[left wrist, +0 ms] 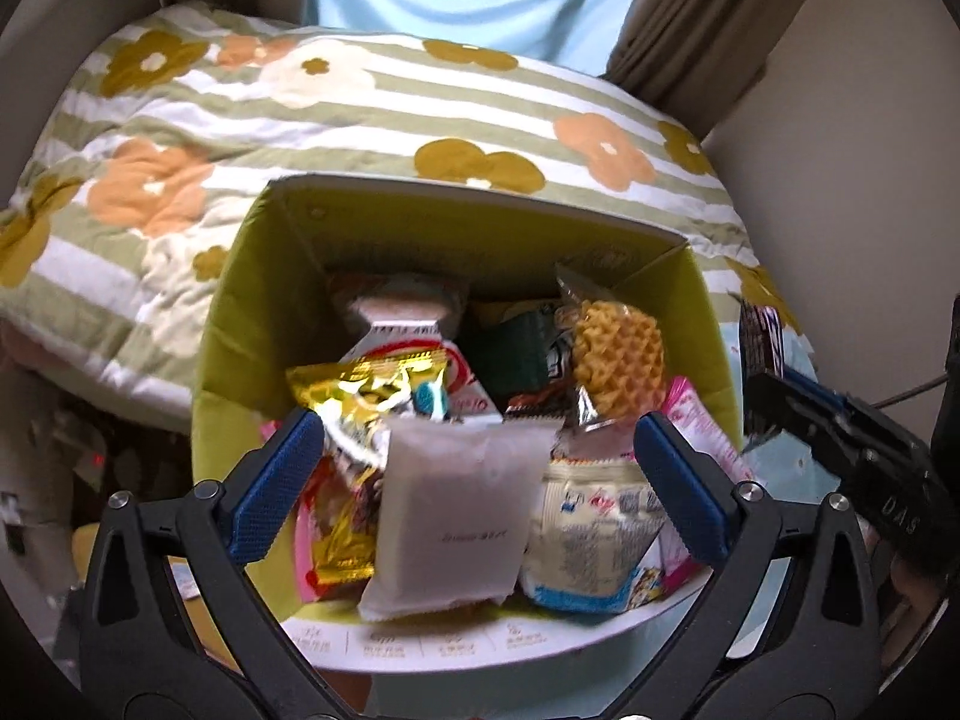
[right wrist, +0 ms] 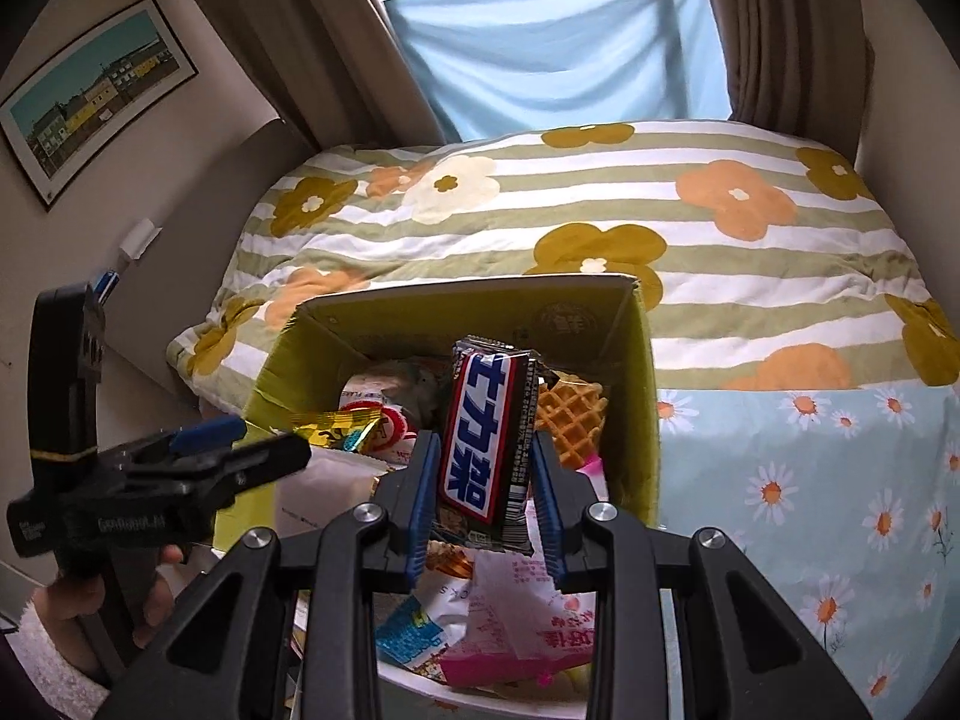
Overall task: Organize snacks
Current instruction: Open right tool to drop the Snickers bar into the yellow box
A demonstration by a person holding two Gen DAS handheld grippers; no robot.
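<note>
A yellow-green cardboard box (left wrist: pixel 240 312) stands open on the bed, filled with several snack packets. Among them are a waffle packet (left wrist: pixel 618 360), a gold foil packet (left wrist: pixel 360 390) and a white packet (left wrist: pixel 450 516). My left gripper (left wrist: pixel 478 423) hangs open over the box. The white packet lies below and between its blue pads, which do not touch it. My right gripper (right wrist: pixel 485 450) is shut on a dark chocolate bar (right wrist: pixel 486 426) with a blue and white label. It holds the bar upright above the box (right wrist: pixel 645 420), to the right of the left gripper (right wrist: pixel 252 447).
A striped quilt with flowers (left wrist: pixel 300 120) lies behind the box, and a pale blue daisy sheet (right wrist: pixel 810 480) lies to its right. Brown curtains (right wrist: pixel 780 30) and a blue cloth hang at the back. A framed picture (right wrist: pixel 96 96) is on the left wall. A hand (right wrist: pixel 66 600) holds the left gripper.
</note>
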